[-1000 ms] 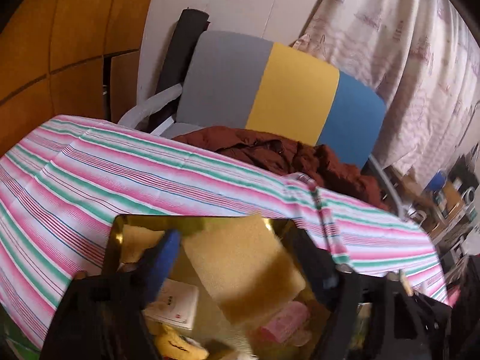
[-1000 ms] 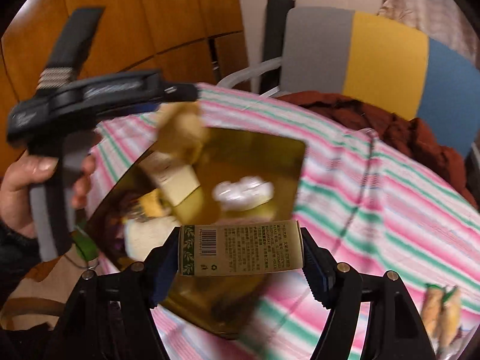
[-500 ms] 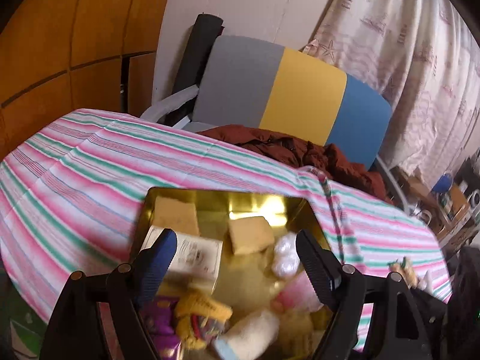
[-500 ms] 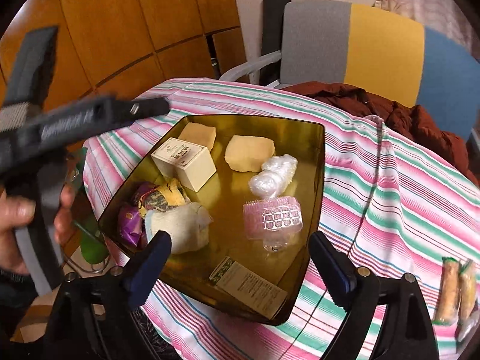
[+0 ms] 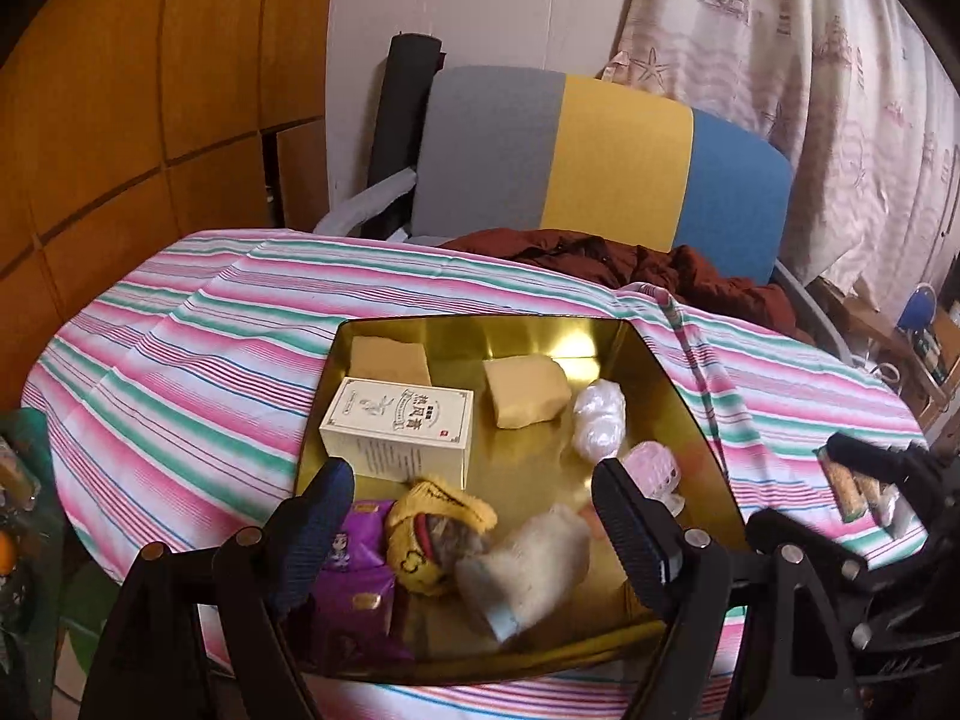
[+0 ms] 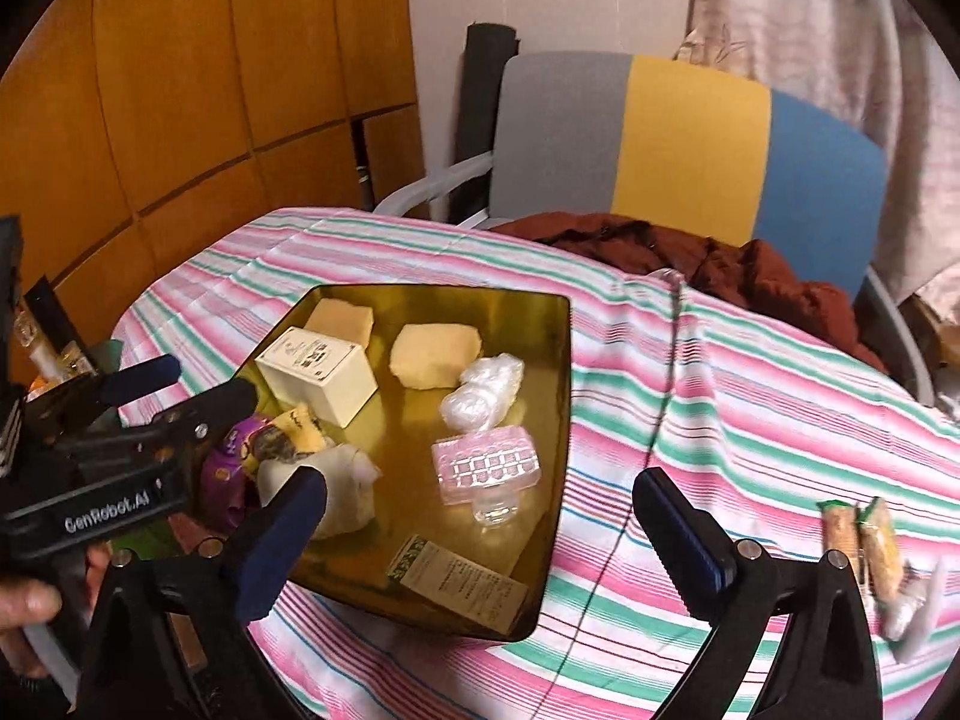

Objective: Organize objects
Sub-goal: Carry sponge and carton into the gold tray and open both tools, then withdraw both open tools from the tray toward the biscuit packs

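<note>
We see both grippers held above the near edge of a counter point(image 6: 750, 384) covered in a pink, green and white striped cloth. The left gripper point(image 5: 474, 516) has its jaws spread wide with nothing between them, and it hangs over the near end of a gold tray point(image 6: 558, 396) that sits on the cloth. The right gripper point(image 6: 480, 540) is likewise spread and empty, near the tray's front right corner. Inside the tray we count a cream carton point(image 6: 318, 375) with printed lettering, two tan sponge-like blocks point(image 6: 435, 354) toward the far side, and a crumpled clear plastic bundle point(image 6: 483, 393) just beside a pink plastic piece point(image 6: 486, 465). At the near left lie a purple packet point(image 5: 354, 564), a yellow knitted item point(image 5: 435, 525) and a white fuzzy roll point(image 5: 528, 564), bunched together and touching. A flat printed box point(image 6: 459, 582) lies in the tray's near corner. On the bare cloth to the right, well apart from the tray, lie two wrapped snack bars point(image 6: 864, 540). A chair point(image 6: 690, 144) with grey, yellow and blue panels stands behind the counter, a dark red garment point(image 6: 690, 252) heaped on its seat.
</note>
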### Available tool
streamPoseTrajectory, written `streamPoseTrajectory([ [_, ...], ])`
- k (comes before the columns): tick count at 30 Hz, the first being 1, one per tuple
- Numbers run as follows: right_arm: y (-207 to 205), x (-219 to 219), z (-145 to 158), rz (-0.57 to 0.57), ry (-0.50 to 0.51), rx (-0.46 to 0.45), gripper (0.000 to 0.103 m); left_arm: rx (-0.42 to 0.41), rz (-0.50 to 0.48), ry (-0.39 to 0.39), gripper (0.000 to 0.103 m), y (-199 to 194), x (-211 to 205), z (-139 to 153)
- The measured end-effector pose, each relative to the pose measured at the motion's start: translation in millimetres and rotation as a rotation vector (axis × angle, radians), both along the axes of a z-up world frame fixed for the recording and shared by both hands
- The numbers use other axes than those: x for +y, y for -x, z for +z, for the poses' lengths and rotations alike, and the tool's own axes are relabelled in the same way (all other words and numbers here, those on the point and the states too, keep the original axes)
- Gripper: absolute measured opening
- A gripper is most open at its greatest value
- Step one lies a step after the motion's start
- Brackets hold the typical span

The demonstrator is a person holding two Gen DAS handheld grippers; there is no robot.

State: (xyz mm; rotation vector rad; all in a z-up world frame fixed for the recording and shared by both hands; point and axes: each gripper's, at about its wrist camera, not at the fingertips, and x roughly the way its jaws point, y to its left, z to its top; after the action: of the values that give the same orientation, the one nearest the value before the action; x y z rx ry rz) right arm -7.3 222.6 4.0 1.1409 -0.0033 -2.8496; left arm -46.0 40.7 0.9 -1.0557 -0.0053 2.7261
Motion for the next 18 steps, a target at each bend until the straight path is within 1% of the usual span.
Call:
streamPoseTrajectory([
  [2,-2,1,1,-0.018,-0.018,0.009,0.103,0.011,0.007,0.007,0.083,-6,-1,0],
  [7,-5,1,3,-0.038,-0.030,0.015,0.103,0.004,-0.004,0.004,0.083,-11,-2,-2],
  [18,-11,10,0,-0.081,-0.038,0.006,0.103,-0.007,-0.031,0.008,0.083,-18,1,-5],
])
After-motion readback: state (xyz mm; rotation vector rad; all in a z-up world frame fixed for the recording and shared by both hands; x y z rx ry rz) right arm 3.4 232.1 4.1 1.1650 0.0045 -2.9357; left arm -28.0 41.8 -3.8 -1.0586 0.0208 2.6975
